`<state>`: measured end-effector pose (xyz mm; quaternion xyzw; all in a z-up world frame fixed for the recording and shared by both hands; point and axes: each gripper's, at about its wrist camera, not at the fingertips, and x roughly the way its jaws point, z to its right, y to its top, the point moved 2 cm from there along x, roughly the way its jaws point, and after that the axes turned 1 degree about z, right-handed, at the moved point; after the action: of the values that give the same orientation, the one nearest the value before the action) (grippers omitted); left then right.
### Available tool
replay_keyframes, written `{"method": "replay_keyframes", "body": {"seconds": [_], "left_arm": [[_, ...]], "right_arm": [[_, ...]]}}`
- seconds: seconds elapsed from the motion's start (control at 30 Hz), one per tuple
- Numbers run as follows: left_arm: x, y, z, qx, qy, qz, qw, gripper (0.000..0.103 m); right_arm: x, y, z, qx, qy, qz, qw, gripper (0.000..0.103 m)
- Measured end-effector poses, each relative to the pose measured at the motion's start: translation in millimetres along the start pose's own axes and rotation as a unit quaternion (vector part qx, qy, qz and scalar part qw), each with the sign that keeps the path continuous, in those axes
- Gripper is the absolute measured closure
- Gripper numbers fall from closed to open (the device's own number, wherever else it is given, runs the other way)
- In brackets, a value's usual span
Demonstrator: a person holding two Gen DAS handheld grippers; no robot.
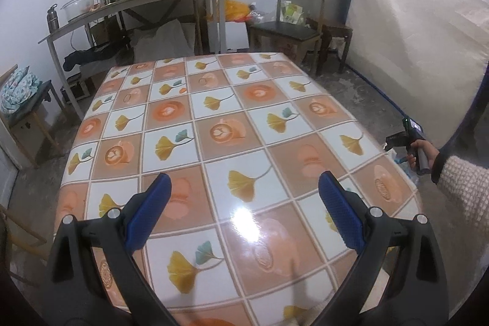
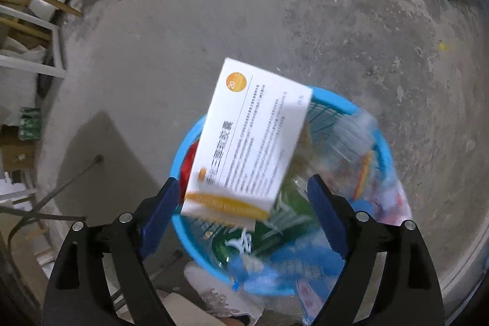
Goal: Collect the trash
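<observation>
A white carton (image 2: 250, 136) with an orange disc and orange stripe hangs tilted and blurred over a blue plastic basket (image 2: 333, 98) on the concrete floor. My right gripper (image 2: 241, 213) points straight down at the basket, open; the carton's lower edge lies between the blue pads (image 2: 324, 213), and the right pad is well clear of it. The basket holds a green bottle (image 2: 232, 243), clear wrappers and a red item. My left gripper (image 1: 244, 203) stands open and empty over a table with a tile-pattern cloth (image 1: 214, 118).
A person's hand (image 1: 423, 152) in a knit sleeve holds the other gripper off the table's right edge. A shoe (image 2: 220, 292) is beside the basket. A side table (image 1: 137, 5) with a cooker and bags and a wooden chair (image 1: 293, 29) stand behind the table.
</observation>
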<state>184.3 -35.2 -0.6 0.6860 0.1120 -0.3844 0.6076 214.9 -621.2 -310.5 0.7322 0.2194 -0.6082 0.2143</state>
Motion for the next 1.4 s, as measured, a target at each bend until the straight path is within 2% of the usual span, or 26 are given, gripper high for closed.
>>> {"method": "replay_keyframes", "body": {"seconds": [0.13, 0.23, 0.3, 0.37, 0.47, 0.53, 0.6, 0.7, 0.87, 1.03, 1.23, 1.4], "left_arm": [[-9, -7, 5, -0.009, -0.012, 0.005, 0.9999, 0.01], [-16, -17, 10, -0.012, -0.017, 0.005, 0.9998, 0.01], [-18, -26, 12, -0.016, -0.022, 0.002, 0.9996, 0.01], [-21, -34, 17, -0.022, -0.027, -0.001, 0.9994, 0.01], [-26, -45, 26, -0.033, -0.023, 0.006, 0.9992, 0.01], [-31, -51, 30, -0.05, -0.026, 0.01, 0.9983, 0.01], [-35, -57, 33, -0.074, -0.031, 0.008, 0.9967, 0.009], [-39, -64, 36, -0.099, -0.018, -0.004, 0.9949, 0.009], [-54, -72, 46, -0.066, 0.047, 0.005, 0.9967, 0.009], [-67, -77, 49, -0.038, 0.133, 0.024, 0.99, 0.009], [-68, -75, 51, -0.02, 0.176, 0.001, 0.9842, 0.009], [-80, -77, 55, -0.033, 0.19, 0.013, 0.9812, 0.009]], "right_arm": [[-63, -31, 9, -0.008, 0.054, 0.05, 0.997, 0.02], [-128, -79, 12, -0.048, 0.076, 0.119, 0.989, 0.02], [-174, -126, 8, -0.091, 0.086, 0.171, 0.977, 0.02], [-211, -177, 0, -0.138, 0.106, 0.207, 0.963, 0.015], [-264, -278, -16, -0.217, 0.129, 0.276, 0.927, 0.007], [-284, -329, -24, -0.244, 0.129, 0.324, 0.905, 0.007], [-295, -377, -37, -0.269, 0.118, 0.364, 0.884, 0.007], [-293, -427, -59, -0.316, 0.103, 0.38, 0.863, 0.007], [-285, -468, -82, -0.346, 0.081, 0.382, 0.853, 0.007], [-278, -483, -91, -0.334, 0.061, 0.372, 0.864, 0.006], [-275, -489, -91, -0.342, 0.03, 0.391, 0.854, 0.007], [-279, -485, -84, -0.33, 0.018, 0.396, 0.857, 0.006]]}}
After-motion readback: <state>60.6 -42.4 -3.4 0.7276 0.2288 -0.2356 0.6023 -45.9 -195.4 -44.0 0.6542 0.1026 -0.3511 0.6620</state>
